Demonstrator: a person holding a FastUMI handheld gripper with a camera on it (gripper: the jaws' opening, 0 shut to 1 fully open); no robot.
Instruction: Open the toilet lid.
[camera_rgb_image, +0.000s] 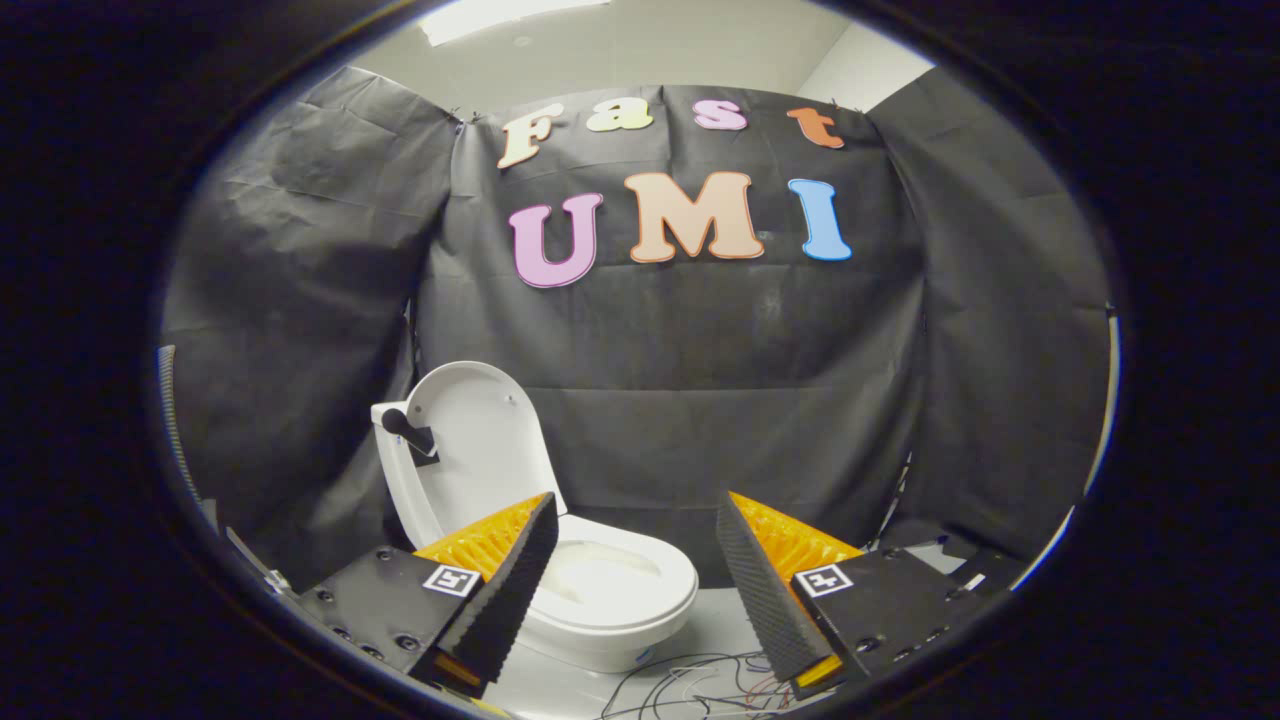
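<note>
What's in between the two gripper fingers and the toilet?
In the gripper view, nothing lies between. The open gripper hangs just before the toilet, whose lid stands raised; loose wires lie on the floor below.

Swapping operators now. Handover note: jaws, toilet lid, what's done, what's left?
Gripper: jaws wide open, holding nothing, touching nothing.
Toilet: on the floor just beyond the fingers; one finger overlaps its near side in the view.
Lid: already raised, standing upright at the back against the booth's black cloth. Seat is down, bowl exposed.
Loose wires lie on the floor between the fingers.
Done: lid looks open.
Left: probably nothing but backing the gripper away, minding the wires.
</note>
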